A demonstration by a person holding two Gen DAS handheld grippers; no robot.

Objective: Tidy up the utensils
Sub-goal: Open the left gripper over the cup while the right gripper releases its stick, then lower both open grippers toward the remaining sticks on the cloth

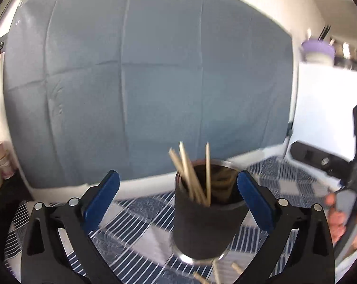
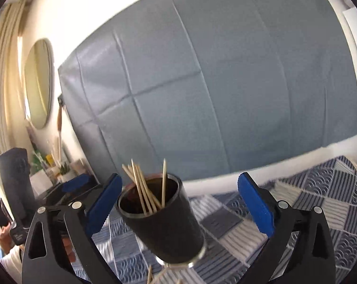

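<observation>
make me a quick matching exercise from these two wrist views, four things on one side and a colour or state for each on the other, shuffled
Things:
1. cup
2. wooden sticks
3. left gripper
4. backdrop cloth

Colour or state:
A. grey-blue, creased, hanging behind the table
B. black, standing on the checked tablecloth
C. pale, leaning out above a rim
D. open, blue pads spread wide

Right pairs: 1-B, 2-C, 3-D, 4-A

The right gripper is open too, with the cup between its fingers but not gripped.
</observation>
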